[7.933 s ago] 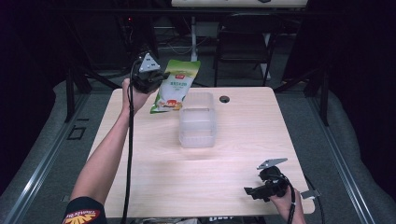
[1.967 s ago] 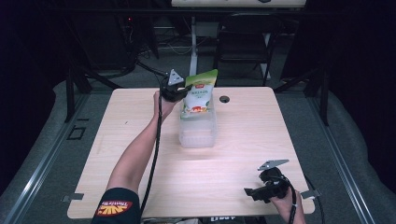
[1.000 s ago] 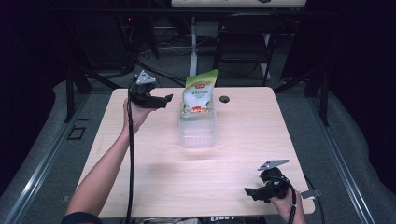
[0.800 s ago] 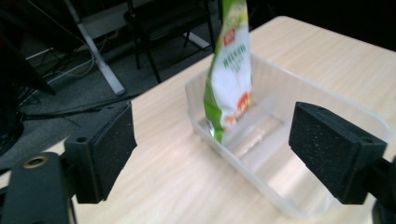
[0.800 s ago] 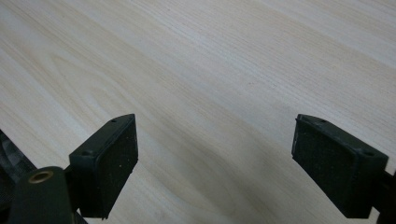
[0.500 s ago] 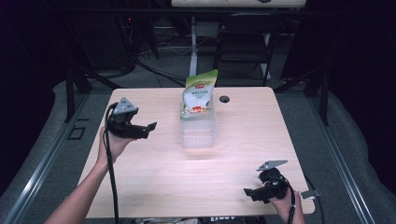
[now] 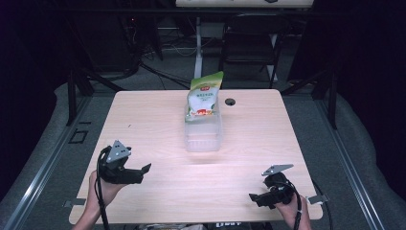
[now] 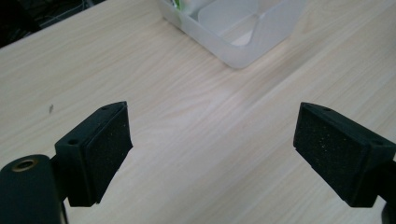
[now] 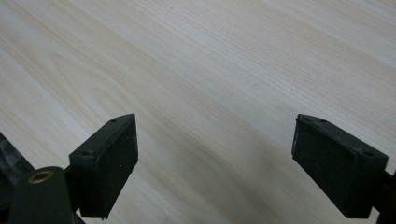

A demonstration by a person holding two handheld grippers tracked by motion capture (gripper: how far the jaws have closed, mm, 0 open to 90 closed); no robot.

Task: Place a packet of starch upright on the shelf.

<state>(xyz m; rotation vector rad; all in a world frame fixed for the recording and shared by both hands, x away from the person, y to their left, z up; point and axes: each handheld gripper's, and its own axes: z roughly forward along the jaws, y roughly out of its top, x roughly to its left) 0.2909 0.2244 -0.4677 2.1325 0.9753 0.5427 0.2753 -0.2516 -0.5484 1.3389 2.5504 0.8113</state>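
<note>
Table point(image 7: 158, 120): pale wood, bearing all items. Clear plastic bin point(image 7: 204, 136): set at mid-table, toward the far side. Snack pouch point(image 7: 205, 96): green and white, standing upright in the bin's far end, top rising above the rim. Left gripper point(image 7: 143, 168): near the table's front left corner, well apart from the bin, jaws wide with nothing between them, having just been opening. Right gripper point(image 7: 253, 197): at the front right edge, jaws spread, empty. Step judged: the placing appears finished, hands parked. Next move: likely none, or a fresh reach toward the bin.
</note>
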